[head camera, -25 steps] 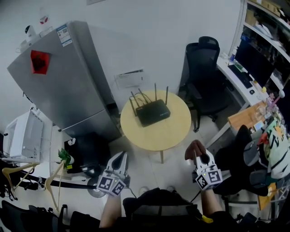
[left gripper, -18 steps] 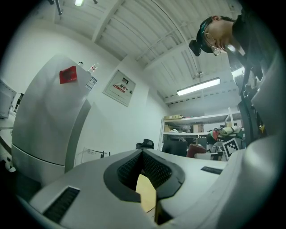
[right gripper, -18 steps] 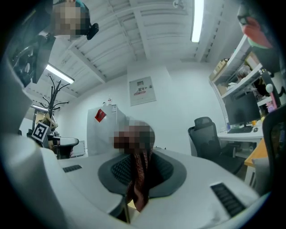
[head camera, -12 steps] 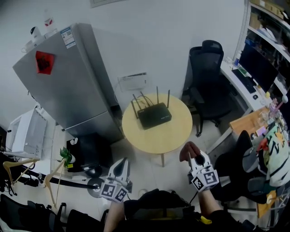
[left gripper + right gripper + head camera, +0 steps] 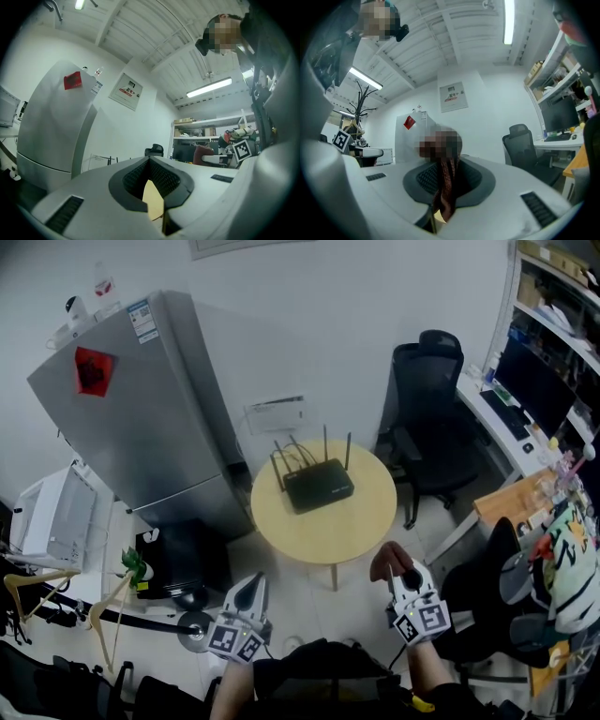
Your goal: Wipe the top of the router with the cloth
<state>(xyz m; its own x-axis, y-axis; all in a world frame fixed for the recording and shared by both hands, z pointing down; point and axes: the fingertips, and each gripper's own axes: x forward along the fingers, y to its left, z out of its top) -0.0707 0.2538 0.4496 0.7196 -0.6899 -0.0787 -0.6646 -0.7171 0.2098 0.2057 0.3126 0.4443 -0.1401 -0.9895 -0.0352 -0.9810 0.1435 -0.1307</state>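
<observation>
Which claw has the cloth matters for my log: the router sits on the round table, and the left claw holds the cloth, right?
No: the right claw holds the cloth, as the right gripper view shows; the left claw is shut, empty. The router does sit on the round table.

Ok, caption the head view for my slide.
Right gripper grips a brown cloth; black router sits on the round table.
</observation>
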